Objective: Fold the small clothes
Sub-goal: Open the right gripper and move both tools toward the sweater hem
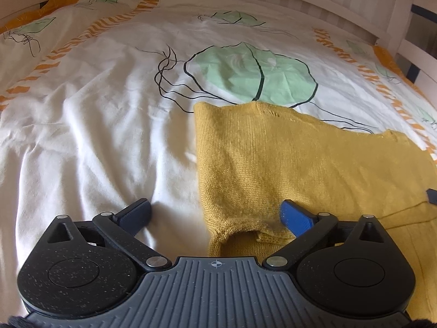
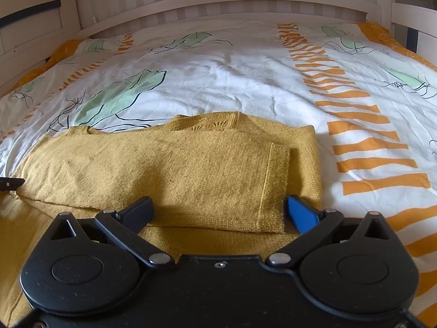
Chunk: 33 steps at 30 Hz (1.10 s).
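A mustard-yellow knitted sweater [image 1: 286, 164] lies flat on the bed, with a sleeve folded across its body [image 2: 169, 169]. My left gripper [image 1: 215, 213] is open, low over the sweater's left edge; the garment's folded corner lies between its fingers, one finger on the sheet, the other on the knit. My right gripper [image 2: 218, 210] is open, low over the folded sleeve's cuff [image 2: 275, 186], which lies between its fingers. Neither holds anything. The tip of the other gripper shows at the right edge of the left wrist view [image 1: 431, 195] and at the left edge of the right wrist view [image 2: 11, 183].
The bed has a white duvet [image 1: 95, 125] with green leaf prints and orange stripes [image 2: 368, 147]. A white wooden bed frame [image 2: 218, 0] runs along the far side and at both ends.
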Motion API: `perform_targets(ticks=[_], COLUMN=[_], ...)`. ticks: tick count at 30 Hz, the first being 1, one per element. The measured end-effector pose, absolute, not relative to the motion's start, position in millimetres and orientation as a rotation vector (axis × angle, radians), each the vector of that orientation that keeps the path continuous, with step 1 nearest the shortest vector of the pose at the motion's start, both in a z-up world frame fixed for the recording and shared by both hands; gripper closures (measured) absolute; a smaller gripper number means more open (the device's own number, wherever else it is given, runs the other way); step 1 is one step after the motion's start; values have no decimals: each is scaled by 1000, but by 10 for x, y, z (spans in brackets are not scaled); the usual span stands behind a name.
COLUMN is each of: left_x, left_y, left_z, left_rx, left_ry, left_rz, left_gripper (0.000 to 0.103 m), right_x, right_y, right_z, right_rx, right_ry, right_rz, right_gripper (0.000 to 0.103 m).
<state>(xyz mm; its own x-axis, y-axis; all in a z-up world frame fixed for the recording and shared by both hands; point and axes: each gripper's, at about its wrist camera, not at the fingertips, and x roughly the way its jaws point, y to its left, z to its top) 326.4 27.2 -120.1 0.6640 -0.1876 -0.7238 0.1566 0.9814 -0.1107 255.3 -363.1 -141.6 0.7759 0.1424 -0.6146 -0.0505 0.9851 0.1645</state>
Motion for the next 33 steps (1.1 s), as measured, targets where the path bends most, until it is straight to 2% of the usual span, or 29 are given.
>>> perform_targets(ticks=[9,11,18,25,33], left_x=[3059,2941,2347,1577,993], left_y=[460,519,683,685,593], left_z=[-1044,-955,-583,-161,-99], left_rx=[-145,-172,-234,-127,-79], left_ry=[815,808,768,670,680], left_rz=[-182,-178,-145,-186,-244], left_gripper=[3,10,10,10,10], right_x=[2301,2180,1578,889,401], right_y=[-3621,-3622,-3589,-3559,-3579], right_z=[-1182,-1055,-607,-261,-205], right_rx=[154,155,234,268,412], right_ry=[645,618,568,547,593], right_rz=[89,85,110,115,183], right_gripper=[3,3,3,3,3])
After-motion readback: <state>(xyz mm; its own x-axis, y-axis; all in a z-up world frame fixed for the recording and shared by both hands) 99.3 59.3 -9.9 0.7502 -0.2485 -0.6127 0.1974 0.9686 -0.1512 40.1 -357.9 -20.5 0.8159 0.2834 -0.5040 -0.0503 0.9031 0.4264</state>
